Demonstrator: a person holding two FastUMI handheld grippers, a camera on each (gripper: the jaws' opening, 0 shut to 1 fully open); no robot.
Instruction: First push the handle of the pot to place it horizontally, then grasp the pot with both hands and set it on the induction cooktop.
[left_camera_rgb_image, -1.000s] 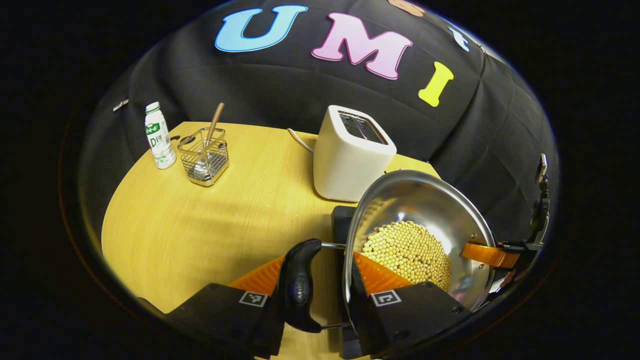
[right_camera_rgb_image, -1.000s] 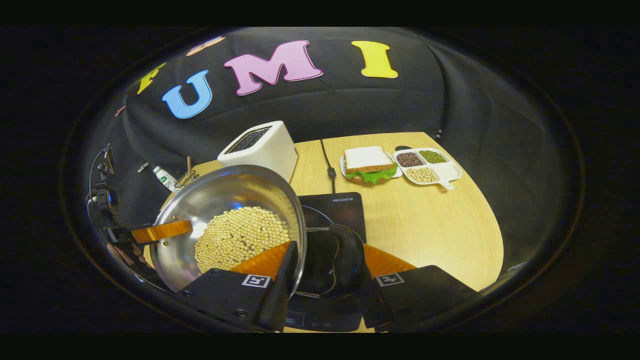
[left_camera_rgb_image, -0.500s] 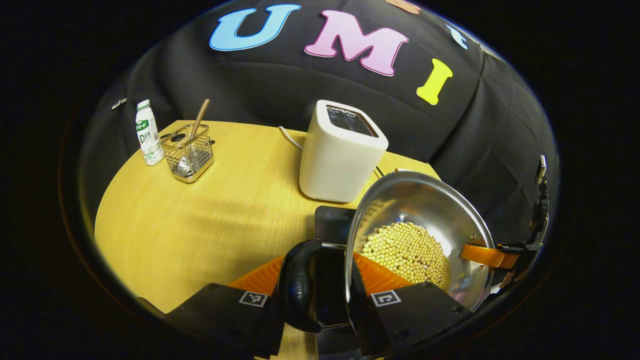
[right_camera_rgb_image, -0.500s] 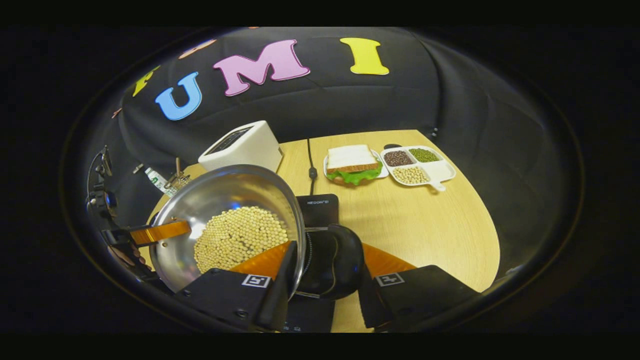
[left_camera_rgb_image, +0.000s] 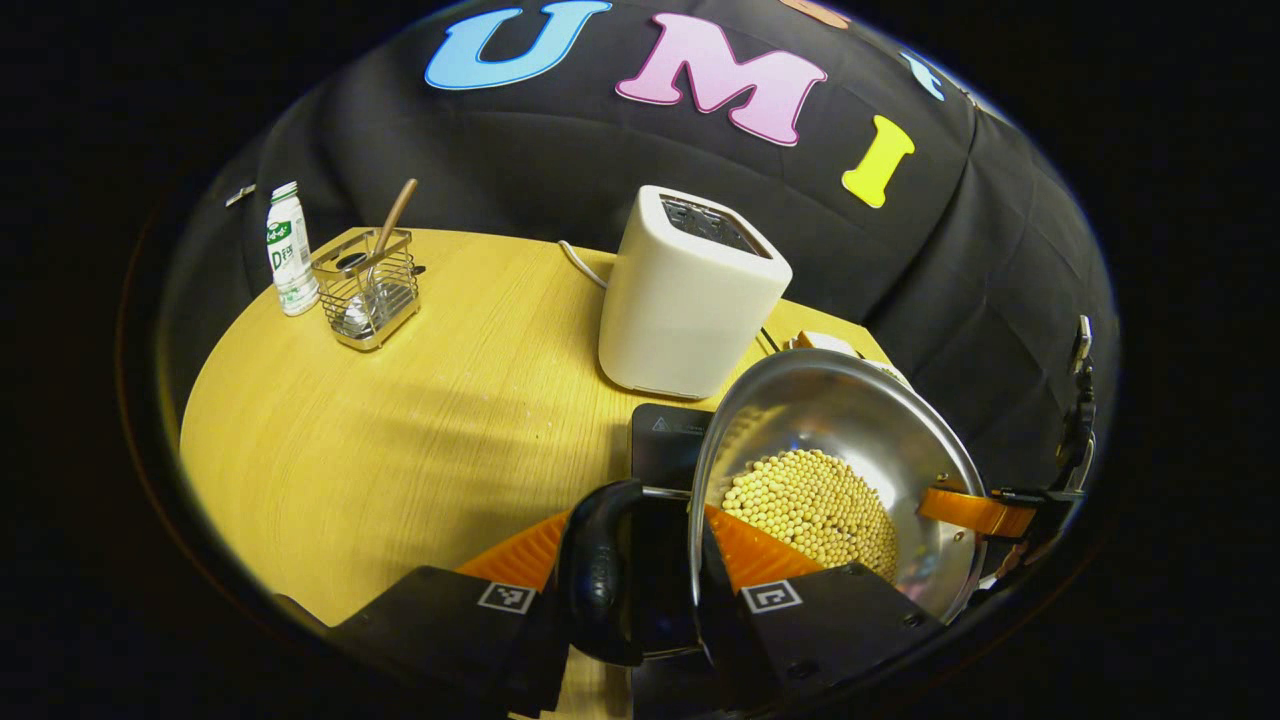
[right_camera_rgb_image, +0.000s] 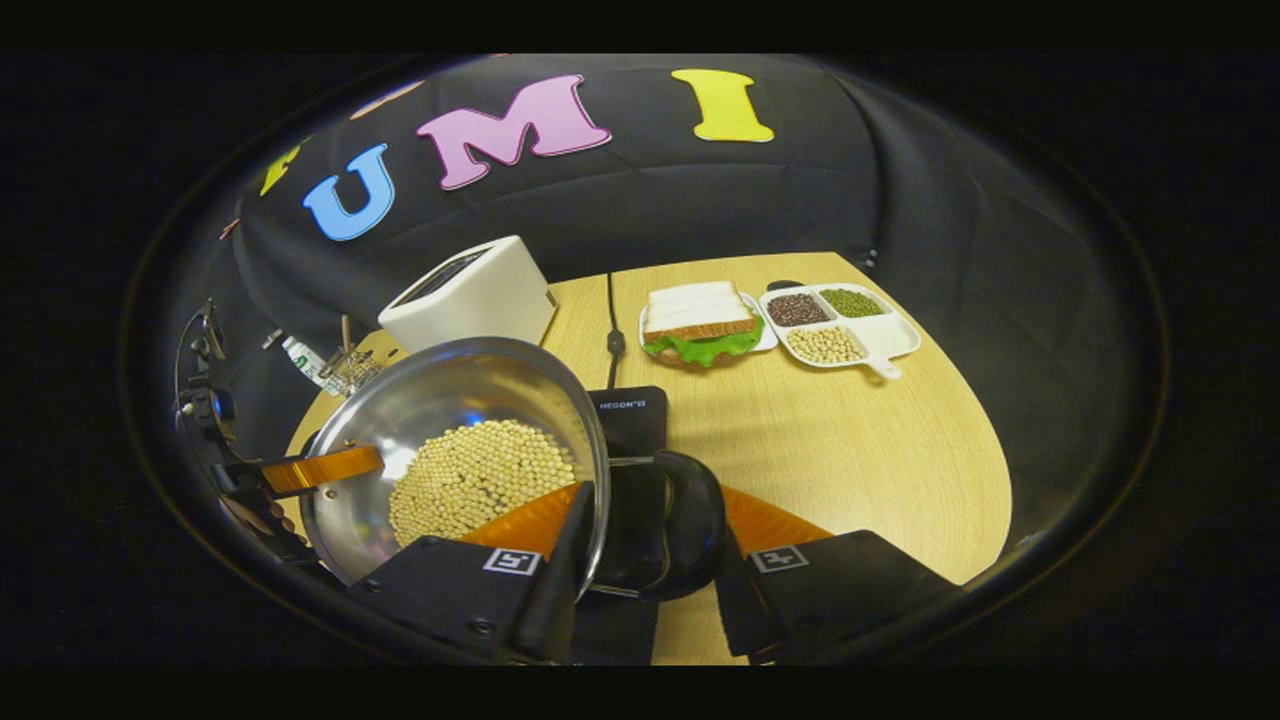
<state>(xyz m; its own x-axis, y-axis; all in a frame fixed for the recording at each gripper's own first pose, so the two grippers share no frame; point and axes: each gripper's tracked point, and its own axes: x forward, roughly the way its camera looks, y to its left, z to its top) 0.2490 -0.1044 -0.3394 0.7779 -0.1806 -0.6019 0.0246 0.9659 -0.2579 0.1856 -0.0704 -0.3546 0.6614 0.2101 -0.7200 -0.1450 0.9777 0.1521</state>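
Note:
A steel pot (left_camera_rgb_image: 850, 430) full of pale beans hangs between both grippers, over the black induction cooktop (left_camera_rgb_image: 665, 445). My left gripper (left_camera_rgb_image: 640, 560) is shut on the pot's left side: one finger is outside the black loop handle (left_camera_rgb_image: 598, 570) and the other is inside the rim. In the right gripper view, my right gripper (right_camera_rgb_image: 640, 530) grips the pot (right_camera_rgb_image: 450, 410) the same way at its other black handle (right_camera_rgb_image: 690, 520). The cooktop (right_camera_rgb_image: 625, 415) lies under that handle. Each view shows the other gripper across the pot (left_camera_rgb_image: 1035, 497) (right_camera_rgb_image: 250, 475).
A white toaster (left_camera_rgb_image: 690, 290) stands just behind the cooktop with its cord. A bottle (left_camera_rgb_image: 288, 250) and a wire basket (left_camera_rgb_image: 368, 290) sit at the far left. A sandwich plate (right_camera_rgb_image: 705, 325) and a divided tray of beans (right_camera_rgb_image: 840, 330) lie at the back right.
Both grippers have carried the pot across the table. The cooktop now lies more fully under the pot and its handles. The grips have not changed.

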